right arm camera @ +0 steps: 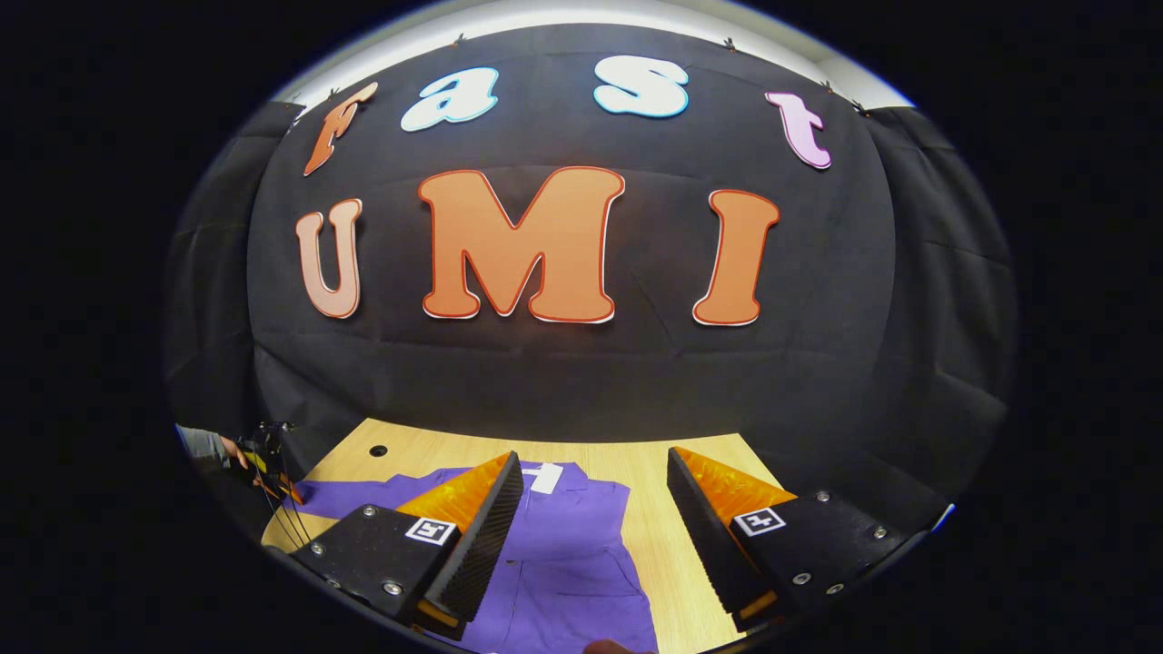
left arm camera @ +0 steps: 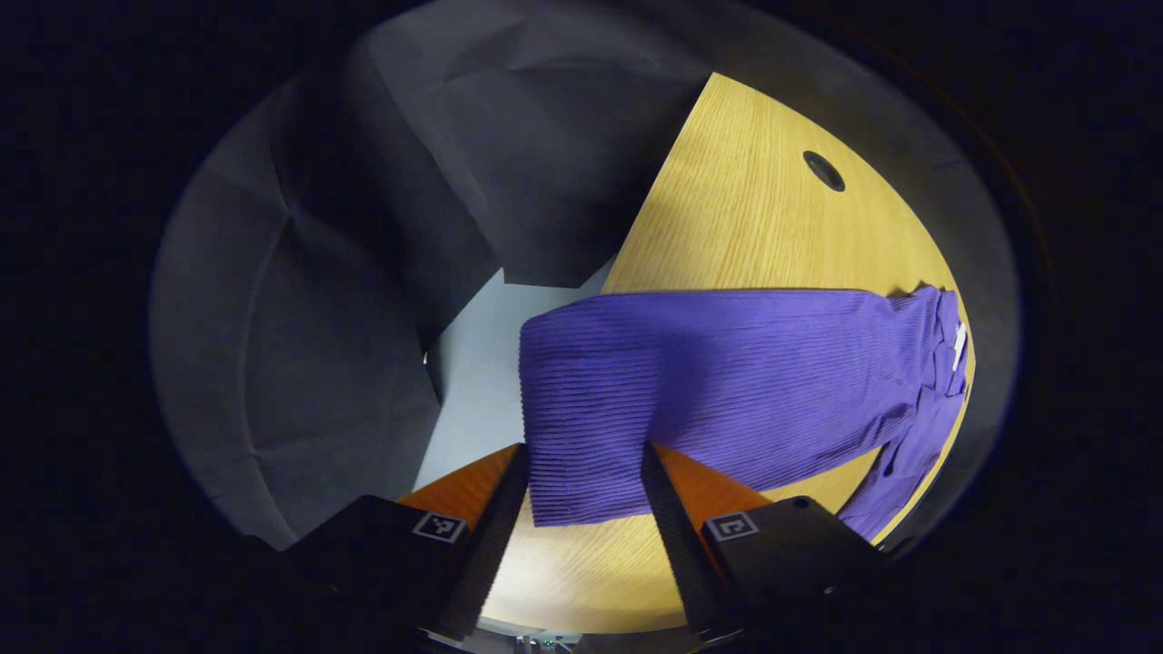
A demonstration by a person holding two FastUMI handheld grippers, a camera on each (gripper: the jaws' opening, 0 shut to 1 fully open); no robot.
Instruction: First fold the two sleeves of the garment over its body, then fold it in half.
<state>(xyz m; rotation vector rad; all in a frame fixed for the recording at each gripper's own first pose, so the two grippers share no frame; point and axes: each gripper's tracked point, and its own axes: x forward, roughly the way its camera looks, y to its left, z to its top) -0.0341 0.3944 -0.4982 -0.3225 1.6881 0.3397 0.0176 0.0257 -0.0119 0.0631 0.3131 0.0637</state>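
Observation:
A purple ribbed garment (left arm camera: 727, 381) lies flat across the wooden table (left arm camera: 745, 218) in the left gripper view, with a white tag at its far right end and a sleeve (left arm camera: 909, 454) trailing toward the table's edge. Its near end reaches past the table's left edge and lies between the fingers of my left gripper (left arm camera: 584, 450), which stand wide apart without pinching the cloth. In the right gripper view, my right gripper (right arm camera: 592, 457) hovers open over the same garment (right arm camera: 572, 554), nothing between its fingers. Far left there, a hand holds the other gripper (right arm camera: 263, 463).
A round cable hole (left arm camera: 824, 171) sits in the tabletop beyond the garment. Black cloth walls close in behind and beside the table, and pale floor (left arm camera: 472, 363) shows past its left edge. Bare wood (right arm camera: 672, 509) lies to the right of the garment.

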